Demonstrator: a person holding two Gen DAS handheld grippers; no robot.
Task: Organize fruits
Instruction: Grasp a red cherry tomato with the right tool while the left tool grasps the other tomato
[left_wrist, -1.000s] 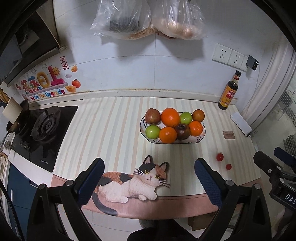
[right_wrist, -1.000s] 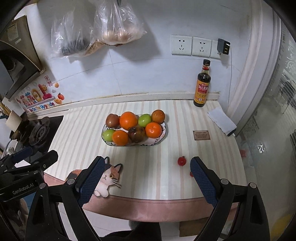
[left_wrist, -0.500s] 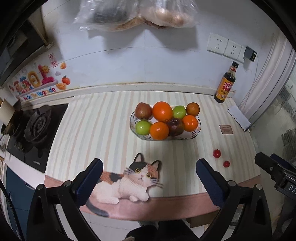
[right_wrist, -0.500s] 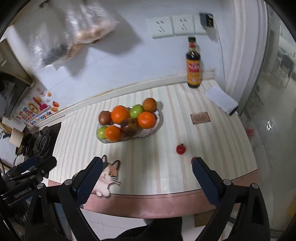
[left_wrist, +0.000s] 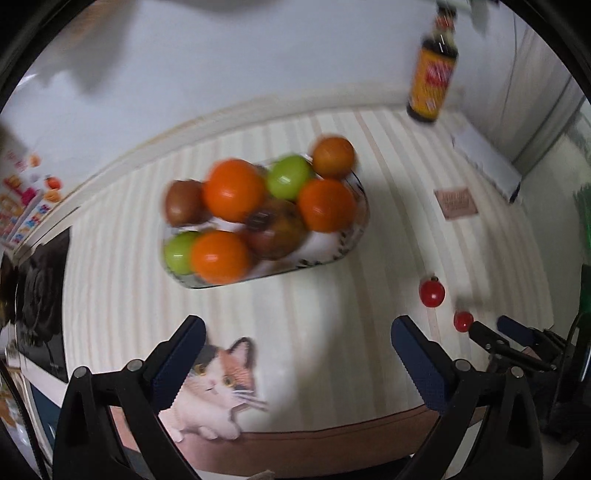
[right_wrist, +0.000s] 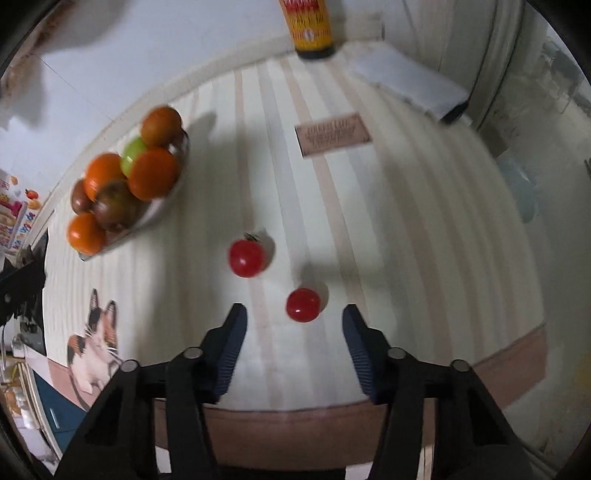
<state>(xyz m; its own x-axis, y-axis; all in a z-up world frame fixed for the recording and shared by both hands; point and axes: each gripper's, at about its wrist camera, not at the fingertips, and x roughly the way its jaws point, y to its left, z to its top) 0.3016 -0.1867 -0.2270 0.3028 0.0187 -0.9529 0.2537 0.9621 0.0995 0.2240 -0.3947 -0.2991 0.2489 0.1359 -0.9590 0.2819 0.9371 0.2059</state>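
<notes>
A glass fruit bowl (left_wrist: 354, 236) (right_wrist: 162, 210) on the striped counter holds oranges, green apples and dark fruits. Two small red tomatoes lie loose to its right: the larger one (left_wrist: 431, 291) (right_wrist: 246, 257) with a stem, and the smaller one (left_wrist: 462, 321) (right_wrist: 303, 305). My right gripper (right_wrist: 293, 317) is open, low over the counter, with the smaller tomato just ahead between its fingertips. It also shows in the left wrist view (left_wrist: 495, 330) next to that tomato. My left gripper (left_wrist: 295, 332) is open and empty, in front of the bowl.
A dark sauce bottle (left_wrist: 432, 74) (right_wrist: 310, 29) stands at the back wall. A white cloth (left_wrist: 484, 158) (right_wrist: 410, 85) and a brown card (left_wrist: 456, 203) (right_wrist: 332, 134) lie at right. A cat picture (left_wrist: 218, 384) marks the front edge. A stove (left_wrist: 40, 295) sits at left.
Both grippers have moved forward and down toward the counter. The right gripper has narrowed its opening and come up to the smaller tomato. The left has closed in on the bowl.
</notes>
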